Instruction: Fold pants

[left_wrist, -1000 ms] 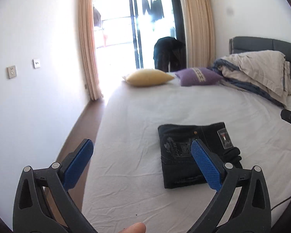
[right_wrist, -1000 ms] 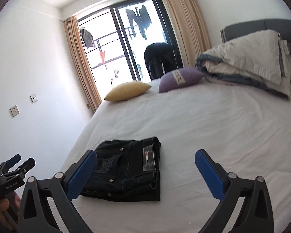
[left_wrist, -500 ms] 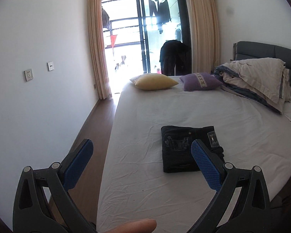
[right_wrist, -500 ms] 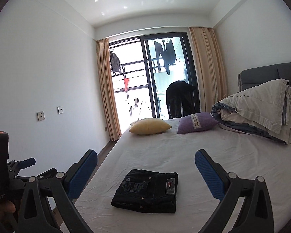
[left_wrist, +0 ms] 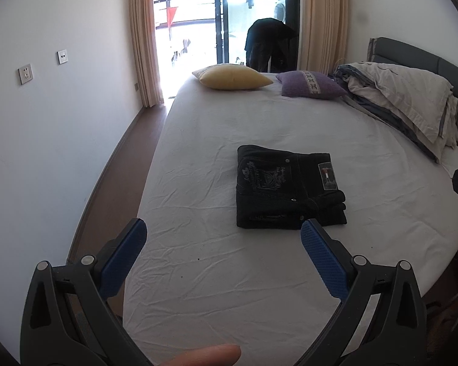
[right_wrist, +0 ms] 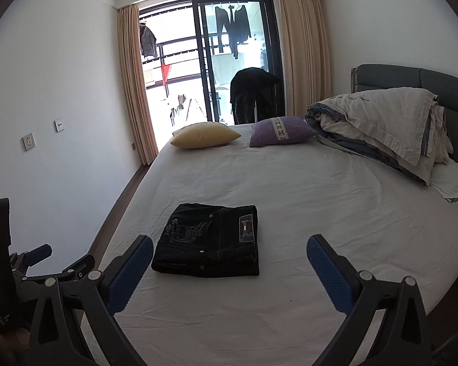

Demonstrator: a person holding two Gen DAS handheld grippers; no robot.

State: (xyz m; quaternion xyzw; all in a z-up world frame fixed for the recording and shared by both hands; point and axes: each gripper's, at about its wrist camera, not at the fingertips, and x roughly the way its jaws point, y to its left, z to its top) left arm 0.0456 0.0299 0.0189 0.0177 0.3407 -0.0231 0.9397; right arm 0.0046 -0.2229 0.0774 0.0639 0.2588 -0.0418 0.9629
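The bed [left_wrist: 229, 289] carried a white sheet, lightly creased, and most of it lay bare. Its left edge ran along a strip of brown floor [left_wrist: 107, 183] beside the white wall [left_wrist: 61, 137]; its near edge curved under both grippers. Along the far edge sat a yellow pillow [left_wrist: 232, 76] and a purple pillow [left_wrist: 311, 84], and a rumpled duvet [right_wrist: 387, 128] was heaped at the far right corner against the grey headboard [right_wrist: 412, 76]. Between those and the near edge the sheet was free on every side of the pants.

The pants [left_wrist: 287, 189], dark denim, lay folded into a compact rectangle near the middle of the bed, somewhat toward the near edge, flat on the sheet with a patch label facing up on the right side.

The left gripper [left_wrist: 223, 238] hung above the near edge with its blue pads spread wide and nothing between them; the pants lay beyond it, just past the right pad. The right gripper [right_wrist: 229, 253] was likewise spread wide and empty, well apart from the cloth, with the pants ahead and nearer its left pad. A fingertip [left_wrist: 204, 355] showed at the bottom of the left view.
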